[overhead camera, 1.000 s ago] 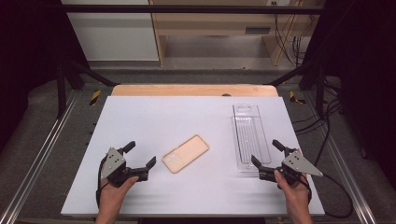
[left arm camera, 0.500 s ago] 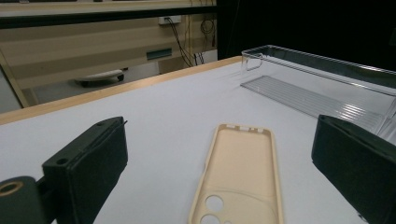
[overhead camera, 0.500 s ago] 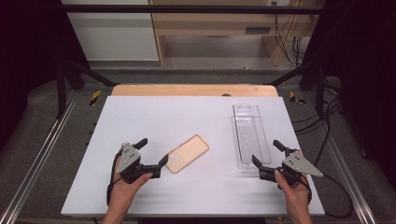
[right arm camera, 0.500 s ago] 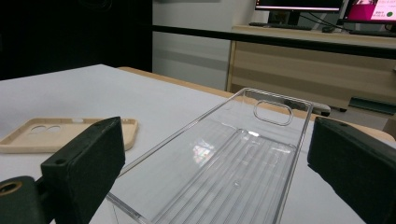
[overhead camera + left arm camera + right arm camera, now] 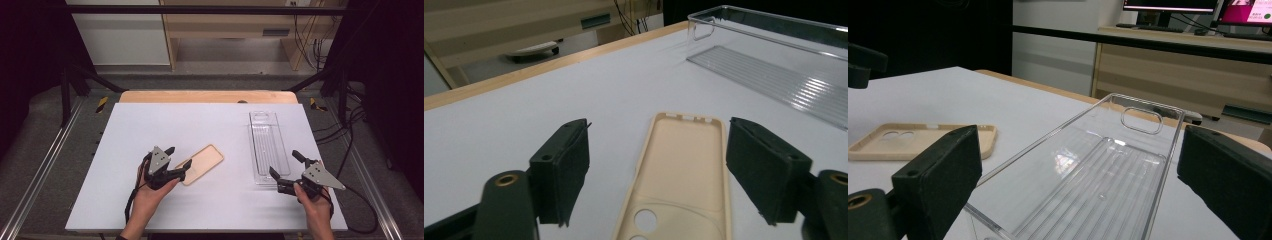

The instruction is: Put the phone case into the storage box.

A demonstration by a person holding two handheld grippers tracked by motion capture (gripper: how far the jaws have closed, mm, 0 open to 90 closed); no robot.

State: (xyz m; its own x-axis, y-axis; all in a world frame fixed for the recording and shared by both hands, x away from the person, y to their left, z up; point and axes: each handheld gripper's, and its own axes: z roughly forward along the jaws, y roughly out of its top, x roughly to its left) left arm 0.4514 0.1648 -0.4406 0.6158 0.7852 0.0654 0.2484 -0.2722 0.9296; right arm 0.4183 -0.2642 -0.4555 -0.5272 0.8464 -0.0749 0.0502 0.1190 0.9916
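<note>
Left gripper view: left gripper (image 5: 659, 175) jaws, just closing, straddle the phone case (image 5: 681, 175) untouched.

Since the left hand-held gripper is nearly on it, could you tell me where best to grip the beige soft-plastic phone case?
Grip the beige soft-plastic phone case across its two long side rims at the camera-hole end, coming in low from that short end. It lies flat, open side up, on the white table, so the thin raised rims are probably the only purchase. The left hand-held gripper already straddles it, its jaws just closing and not yet touching.
</note>
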